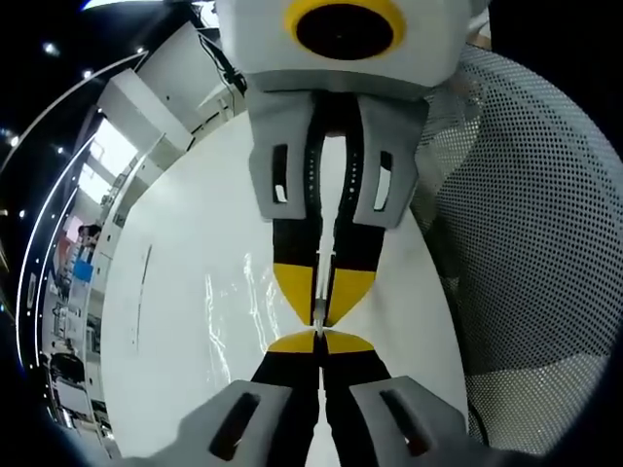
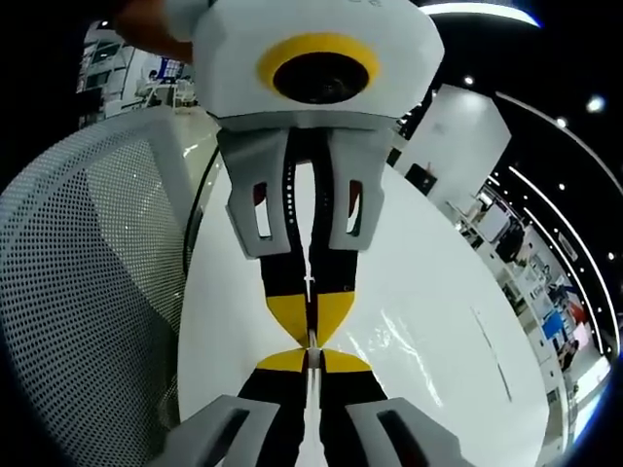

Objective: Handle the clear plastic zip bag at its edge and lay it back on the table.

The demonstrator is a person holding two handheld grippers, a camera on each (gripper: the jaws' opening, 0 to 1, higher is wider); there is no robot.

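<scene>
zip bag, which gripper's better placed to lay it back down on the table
Neither clearly. The left gripper and right gripper meet tip to tip, both shut on the edge of the clear zip bag above the white table. Lowering both together looks safest.

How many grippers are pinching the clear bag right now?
2. In the left gripper view, the left gripper and right gripper meet tip to tip on the clear bag edge, above the white table.
</scene>
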